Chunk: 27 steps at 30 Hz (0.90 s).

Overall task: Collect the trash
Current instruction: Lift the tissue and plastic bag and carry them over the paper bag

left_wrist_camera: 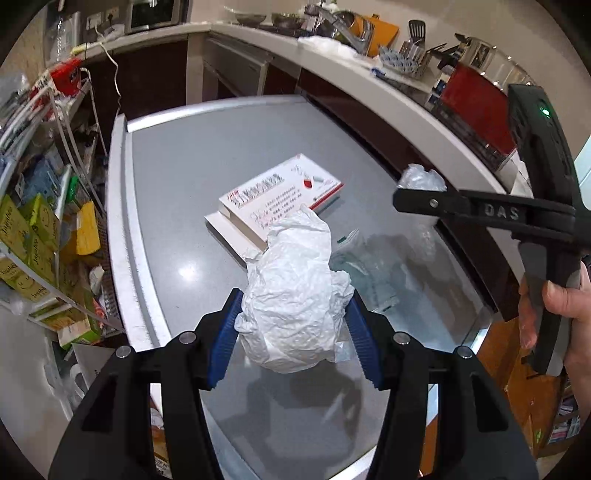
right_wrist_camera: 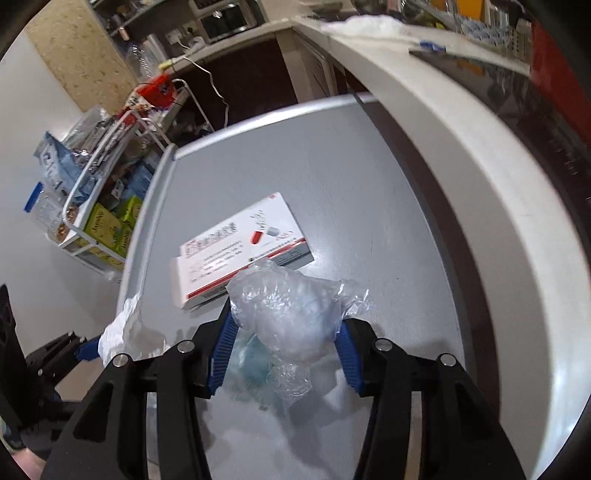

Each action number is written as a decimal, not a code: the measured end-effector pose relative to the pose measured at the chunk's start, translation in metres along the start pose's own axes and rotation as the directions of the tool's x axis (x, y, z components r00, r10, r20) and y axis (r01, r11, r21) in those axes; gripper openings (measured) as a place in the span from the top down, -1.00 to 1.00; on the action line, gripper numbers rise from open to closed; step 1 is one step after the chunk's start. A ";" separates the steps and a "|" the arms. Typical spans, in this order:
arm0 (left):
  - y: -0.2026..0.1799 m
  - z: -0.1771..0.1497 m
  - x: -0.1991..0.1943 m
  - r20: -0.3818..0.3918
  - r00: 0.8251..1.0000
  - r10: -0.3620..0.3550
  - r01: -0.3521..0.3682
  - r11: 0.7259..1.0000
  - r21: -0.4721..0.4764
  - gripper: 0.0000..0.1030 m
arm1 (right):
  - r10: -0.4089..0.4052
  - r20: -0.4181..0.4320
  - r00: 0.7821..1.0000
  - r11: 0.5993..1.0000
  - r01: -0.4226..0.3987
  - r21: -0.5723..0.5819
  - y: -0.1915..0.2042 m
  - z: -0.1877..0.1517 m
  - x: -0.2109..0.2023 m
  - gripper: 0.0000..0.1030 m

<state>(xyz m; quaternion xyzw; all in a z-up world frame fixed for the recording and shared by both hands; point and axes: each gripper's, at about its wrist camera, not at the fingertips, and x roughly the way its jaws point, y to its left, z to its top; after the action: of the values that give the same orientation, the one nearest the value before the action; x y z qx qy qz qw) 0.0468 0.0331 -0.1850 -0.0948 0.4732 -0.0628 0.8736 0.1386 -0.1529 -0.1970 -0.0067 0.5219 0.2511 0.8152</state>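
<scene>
In your left wrist view the crumpled white paper [left_wrist_camera: 295,295], gripped in your left claw [left_wrist_camera: 291,332], hides the near end of the box [left_wrist_camera: 277,195] on the table [left_wrist_camera: 177,177], and in your right wrist view your right claw [right_wrist_camera: 282,354] clamps a clear plastic wad [right_wrist_camera: 288,314] above the blurred table.

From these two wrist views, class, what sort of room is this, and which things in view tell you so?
Most likely a home kitchen. A faucet rises from the curved white countertop, a utensil rack stands beside it, and a microwave sits in the far corner.
</scene>
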 end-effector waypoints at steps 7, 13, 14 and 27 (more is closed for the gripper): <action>-0.005 -0.005 -0.038 0.067 0.998 0.015 -0.015 1.000 -0.007 -0.09 | 0.033 0.066 0.997 0.999 -0.032 -0.019 0.007 -0.017 -0.049 0.05; -0.012 -0.014 -0.056 0.087 0.996 0.013 -0.011 1.000 -0.015 -0.09 | 0.047 0.091 0.995 0.998 -0.044 -0.034 0.012 -0.036 -0.077 0.05; -0.014 -0.016 -0.059 0.092 0.996 0.014 -0.013 1.000 -0.012 -0.09 | 0.048 0.092 0.995 0.998 -0.044 -0.039 0.013 -0.040 -0.082 0.05; -0.030 -0.039 -0.090 0.118 0.993 -0.008 0.007 1.000 0.009 -0.09 | 0.053 0.111 0.992 0.997 -0.046 -0.060 0.024 -0.085 -0.125 0.05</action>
<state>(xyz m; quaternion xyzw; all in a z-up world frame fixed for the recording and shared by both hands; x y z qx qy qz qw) -0.0352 0.0180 -0.1262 -0.0962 0.4199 -0.0624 0.9003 0.0157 -0.2052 -0.1228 -0.0031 0.4676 0.2862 0.8363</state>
